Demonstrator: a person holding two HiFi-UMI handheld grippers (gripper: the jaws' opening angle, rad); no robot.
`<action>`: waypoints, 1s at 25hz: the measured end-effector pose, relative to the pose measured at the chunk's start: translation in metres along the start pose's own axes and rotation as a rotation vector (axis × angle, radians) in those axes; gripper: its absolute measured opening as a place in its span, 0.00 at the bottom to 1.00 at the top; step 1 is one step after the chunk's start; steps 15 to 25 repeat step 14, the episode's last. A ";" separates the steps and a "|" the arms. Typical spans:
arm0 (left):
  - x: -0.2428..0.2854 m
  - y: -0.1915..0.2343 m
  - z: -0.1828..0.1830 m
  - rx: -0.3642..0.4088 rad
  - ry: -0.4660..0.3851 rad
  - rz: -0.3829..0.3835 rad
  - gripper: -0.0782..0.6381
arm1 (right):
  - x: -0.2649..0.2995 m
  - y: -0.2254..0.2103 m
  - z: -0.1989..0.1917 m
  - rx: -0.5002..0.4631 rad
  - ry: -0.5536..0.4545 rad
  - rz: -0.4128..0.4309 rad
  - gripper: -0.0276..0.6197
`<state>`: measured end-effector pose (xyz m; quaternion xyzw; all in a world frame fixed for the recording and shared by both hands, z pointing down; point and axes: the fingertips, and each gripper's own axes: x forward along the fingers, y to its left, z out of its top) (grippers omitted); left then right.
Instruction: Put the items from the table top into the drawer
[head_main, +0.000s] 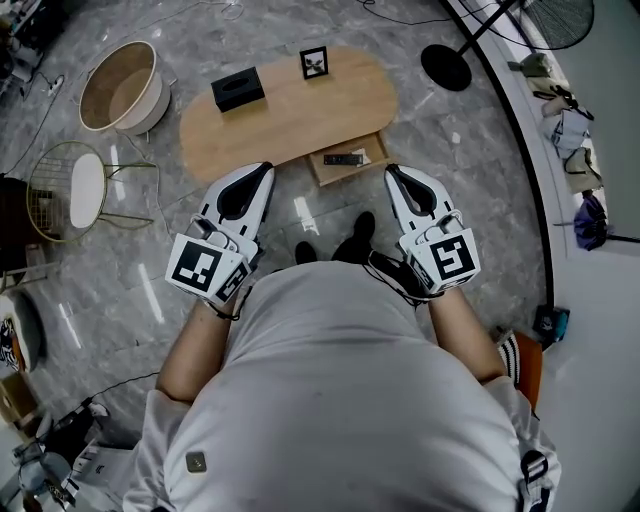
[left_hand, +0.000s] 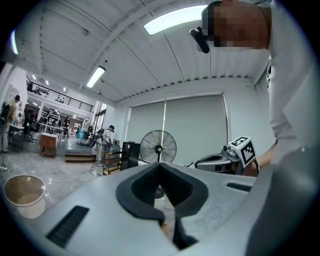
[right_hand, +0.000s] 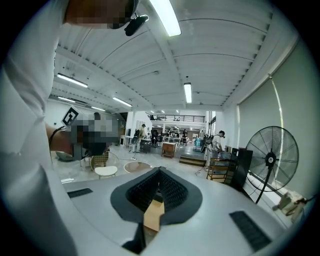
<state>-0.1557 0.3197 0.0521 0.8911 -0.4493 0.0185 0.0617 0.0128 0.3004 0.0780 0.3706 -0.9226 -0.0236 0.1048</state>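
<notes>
A light wooden oval table (head_main: 300, 120) stands ahead of me. On it are a black box (head_main: 237, 88) and a small framed picture (head_main: 314, 62). Under the table's near edge an open drawer (head_main: 352, 172) holds a flat black item (head_main: 343, 159). My left gripper (head_main: 265, 168) and right gripper (head_main: 391, 170) are held side by side in front of my body, short of the table, above the floor. Both are shut, with nothing between the jaws. In the left gripper view the left gripper (left_hand: 160, 164) points level across the room; the right gripper (right_hand: 160, 170) does the same in its own view.
A round beige basket (head_main: 120, 85) sits on the floor left of the table. A wire stool with a white seat (head_main: 85, 190) stands nearer on the left. A lamp base (head_main: 446, 67) and a standing fan (left_hand: 158, 147) are to the right. Cables lie on the marble floor.
</notes>
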 end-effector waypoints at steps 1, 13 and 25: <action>-0.002 -0.001 0.001 0.002 -0.004 -0.003 0.12 | -0.001 0.002 0.001 -0.002 -0.001 -0.002 0.08; -0.020 -0.002 0.004 0.009 -0.027 -0.011 0.12 | -0.004 0.021 0.011 -0.025 -0.008 -0.011 0.08; -0.023 -0.002 0.004 0.010 -0.029 -0.011 0.12 | -0.004 0.023 0.013 -0.025 -0.009 -0.012 0.08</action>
